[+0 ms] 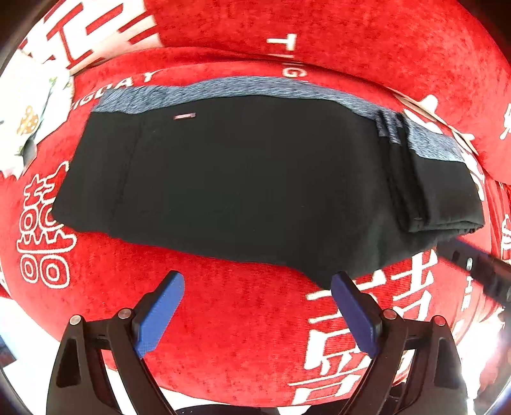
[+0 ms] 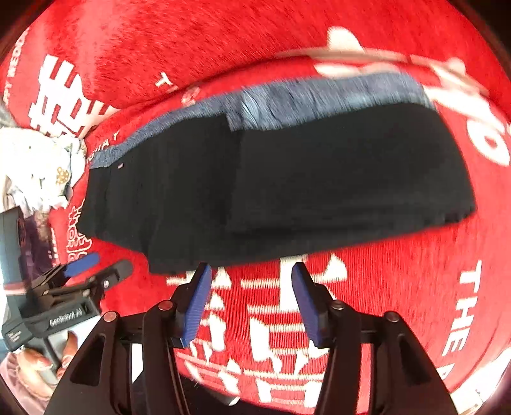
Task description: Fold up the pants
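Note:
The black pants [image 1: 242, 178] lie folded on a red patterned cloth [image 1: 242, 332], with a blue-grey waistband [image 1: 223, 92] along the far edge and stacked layers at the right end. They also show in the right wrist view [image 2: 287, 185]. My left gripper [image 1: 257, 282] is open and empty, just short of the pants' near edge. My right gripper [image 2: 252, 271] is open and empty, its fingertips at the near edge of the pants. The left gripper also shows in the right wrist view [image 2: 99, 265], low at the left.
The red cloth with white characters covers the whole surface and rises as a cushion behind [image 1: 319, 28]. A white floral fabric [image 1: 28, 105] lies at the far left. The right gripper's black body [image 1: 479, 268] reaches in at the right edge.

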### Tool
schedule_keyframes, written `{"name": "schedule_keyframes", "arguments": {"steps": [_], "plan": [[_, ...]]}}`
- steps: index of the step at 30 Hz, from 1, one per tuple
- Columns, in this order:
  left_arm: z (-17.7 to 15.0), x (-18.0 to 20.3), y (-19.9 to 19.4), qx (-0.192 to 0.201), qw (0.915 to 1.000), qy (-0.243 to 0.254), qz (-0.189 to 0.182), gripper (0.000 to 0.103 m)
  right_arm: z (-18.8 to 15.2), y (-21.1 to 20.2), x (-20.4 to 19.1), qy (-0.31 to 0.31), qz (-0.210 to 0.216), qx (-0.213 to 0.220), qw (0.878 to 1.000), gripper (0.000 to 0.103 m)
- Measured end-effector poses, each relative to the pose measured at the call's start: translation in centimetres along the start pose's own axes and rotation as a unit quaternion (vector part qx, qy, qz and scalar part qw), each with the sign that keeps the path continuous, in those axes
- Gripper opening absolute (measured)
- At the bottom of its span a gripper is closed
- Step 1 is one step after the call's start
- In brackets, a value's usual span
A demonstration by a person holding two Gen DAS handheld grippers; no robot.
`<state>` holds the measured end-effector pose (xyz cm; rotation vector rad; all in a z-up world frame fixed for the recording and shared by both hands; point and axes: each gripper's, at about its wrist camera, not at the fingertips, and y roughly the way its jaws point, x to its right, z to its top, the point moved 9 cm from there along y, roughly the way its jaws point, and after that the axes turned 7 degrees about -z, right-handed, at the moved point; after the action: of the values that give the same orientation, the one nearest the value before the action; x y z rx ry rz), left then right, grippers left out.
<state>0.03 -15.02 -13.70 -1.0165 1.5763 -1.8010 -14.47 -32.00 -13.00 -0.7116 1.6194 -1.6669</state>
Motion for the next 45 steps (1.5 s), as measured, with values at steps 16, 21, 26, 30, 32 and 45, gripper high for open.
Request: {"name": "schedule_keyframes", "arguments": {"steps": [16, 21, 26, 30, 32, 45], "plan": [[-1.0, -6.5, 0.6, 0.0, 0.9976, -0.067, 0.018, 0.094, 0.4, 1.6, -5.5, -0.094, 0.004, -0.015, 0.995, 0.025], [-1.1, -8.0, 0.2, 0.006, 0.9968, -0.077, 0.021, 0.094, 0.5, 4.3, -10.6, -0.135, 0.019, -0.029, 0.99, 0.037], [-1.2, -8.7, 0.1, 0.01, 0.9962, -0.086, 0.013, 0.094, -1.1, 5.9, -11.2, -0.141, -0.011, -0.024, 0.99, 0.036], [-1.9, -9.9, -0.2, 0.005, 0.996, -0.089, 0.005, 0.094, -2.7, 5.6, -10.6, -0.146, -0.004, -0.063, 0.987, 0.036], [-1.9, -10.3, -0.3, 0.007, 0.9955, -0.094, -0.005, 0.094, -3.9, 5.4, -10.3, -0.15, -0.002, -0.078, 0.986, 0.037], [-1.5, -9.5, -0.5, 0.015, 0.9939, -0.109, -0.012, 0.094, -3.9, 3.4, -10.5, -0.116, 0.017, -0.079, 0.99, 0.037]]}}
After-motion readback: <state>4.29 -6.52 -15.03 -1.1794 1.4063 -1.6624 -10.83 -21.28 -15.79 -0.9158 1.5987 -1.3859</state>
